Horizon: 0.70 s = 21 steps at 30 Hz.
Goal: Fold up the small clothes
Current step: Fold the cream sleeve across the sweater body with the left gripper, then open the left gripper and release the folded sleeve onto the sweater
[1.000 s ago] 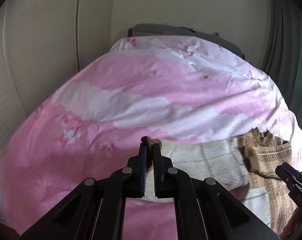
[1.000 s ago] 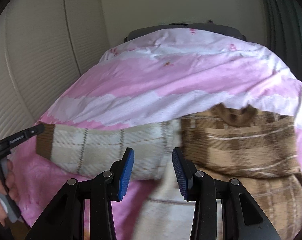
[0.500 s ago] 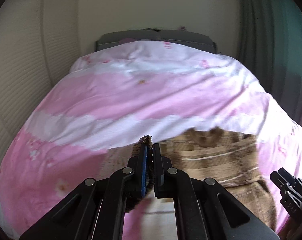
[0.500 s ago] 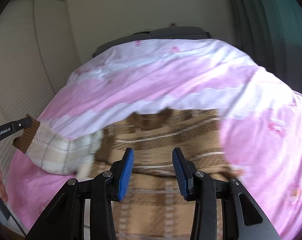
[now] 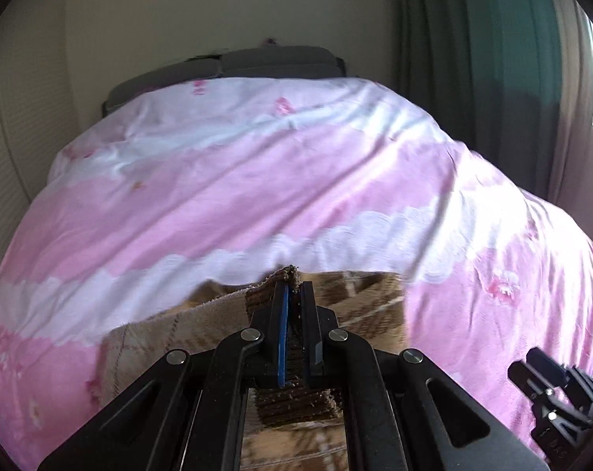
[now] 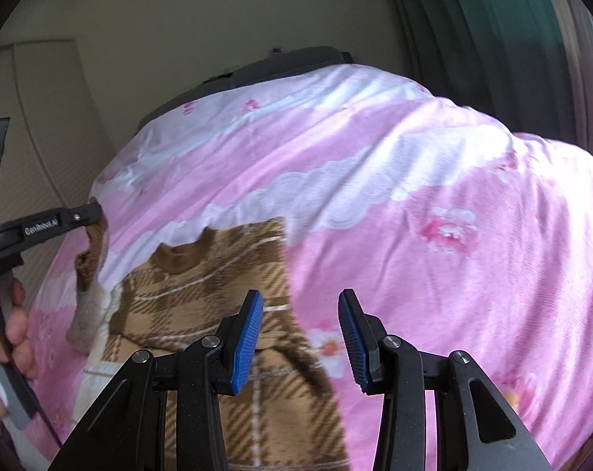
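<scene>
A small brown plaid sweater (image 6: 202, 294) lies on the pink bed cover, collar toward the headboard. My left gripper (image 5: 294, 294) is shut on the brown ribbed cuff (image 5: 284, 276) of its cream sleeve, held above the sweater's body (image 5: 355, 306). In the right wrist view that gripper (image 6: 94, 212) sits at the left edge with the sleeve (image 6: 88, 294) hanging from it. My right gripper (image 6: 301, 325) stands open over the sweater's right edge, with nothing between its blue pads (image 6: 249, 337). It shows at the lower right of the left wrist view (image 5: 548, 388).
The pink and white bed cover (image 6: 414, 216) fills most of the view. A grey headboard (image 5: 233, 66) is at the far end, green curtains (image 5: 473, 59) on the right and pale cupboard doors (image 6: 41, 125) on the left. A hand (image 6: 10, 329) grips the left tool.
My left gripper has carried the cream sleeve rightward across the sweater's body. My right gripper has also swung right, from over the sweater's middle to its right edge.
</scene>
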Motion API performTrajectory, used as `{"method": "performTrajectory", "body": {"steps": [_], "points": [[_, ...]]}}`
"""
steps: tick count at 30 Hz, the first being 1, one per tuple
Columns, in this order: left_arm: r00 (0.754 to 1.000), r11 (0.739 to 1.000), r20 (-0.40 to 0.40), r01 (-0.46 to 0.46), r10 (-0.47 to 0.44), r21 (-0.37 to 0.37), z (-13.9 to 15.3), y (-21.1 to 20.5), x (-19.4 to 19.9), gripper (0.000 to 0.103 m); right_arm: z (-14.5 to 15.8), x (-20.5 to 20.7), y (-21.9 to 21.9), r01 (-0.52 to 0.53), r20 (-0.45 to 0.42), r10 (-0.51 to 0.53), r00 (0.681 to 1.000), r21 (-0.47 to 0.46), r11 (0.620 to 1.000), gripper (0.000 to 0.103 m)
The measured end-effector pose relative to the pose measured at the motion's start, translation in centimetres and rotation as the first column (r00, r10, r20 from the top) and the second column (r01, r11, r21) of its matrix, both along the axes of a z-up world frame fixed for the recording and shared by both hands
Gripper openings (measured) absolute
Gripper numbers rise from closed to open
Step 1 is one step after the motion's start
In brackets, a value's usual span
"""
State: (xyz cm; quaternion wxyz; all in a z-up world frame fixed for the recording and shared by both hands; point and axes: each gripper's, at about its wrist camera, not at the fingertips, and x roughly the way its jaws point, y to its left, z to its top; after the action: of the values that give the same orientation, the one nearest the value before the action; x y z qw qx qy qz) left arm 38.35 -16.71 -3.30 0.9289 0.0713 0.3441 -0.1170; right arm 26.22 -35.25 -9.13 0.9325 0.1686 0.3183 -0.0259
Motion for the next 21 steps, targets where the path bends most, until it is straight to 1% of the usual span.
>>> {"method": "performTrajectory", "body": {"steps": [4,7,9,17,19,20,21], "points": [[0.998,0.999,-0.036,0.049,-0.048,0.025,-2.3,-3.6,0.5,0.007,-0.2,0.3,-1.9,0.020,-0.002,-0.020,1.000,0.003,1.000,0.041],[0.996,0.997,-0.055,0.076,-0.074,0.034,-3.5,-5.6,0.6,0.007,-0.8,0.4,-3.5,0.043,-0.020,-0.042,0.999,0.044,0.998,0.041],[0.994,0.995,-0.066,0.086,-0.083,0.043,-4.2,-6.7,0.8,0.007,-1.0,0.5,-4.0,0.050,-0.025,-0.049,0.999,0.052,0.997,0.041],[0.988,0.992,-0.117,0.104,-0.096,0.067,-7.1,-7.9,1.9,0.008,-1.6,0.7,-4.5,0.059,-0.039,-0.057,0.998,0.059,0.997,0.041],[0.988,0.992,-0.126,0.102,-0.092,0.074,-7.6,-7.9,1.9,0.010,-1.7,0.7,-4.4,0.058,-0.042,-0.055,0.998,0.060,0.997,0.041],[0.988,0.992,-0.129,0.094,-0.084,0.078,-7.9,-7.8,1.8,0.013,-1.8,0.8,-4.3,0.055,-0.043,-0.053,0.998,0.058,0.997,0.041],[0.987,0.993,-0.134,0.094,-0.083,0.076,-8.0,-7.7,1.8,0.023,-1.8,0.8,-4.2,0.054,-0.044,-0.051,0.998,0.055,0.997,0.041]]}}
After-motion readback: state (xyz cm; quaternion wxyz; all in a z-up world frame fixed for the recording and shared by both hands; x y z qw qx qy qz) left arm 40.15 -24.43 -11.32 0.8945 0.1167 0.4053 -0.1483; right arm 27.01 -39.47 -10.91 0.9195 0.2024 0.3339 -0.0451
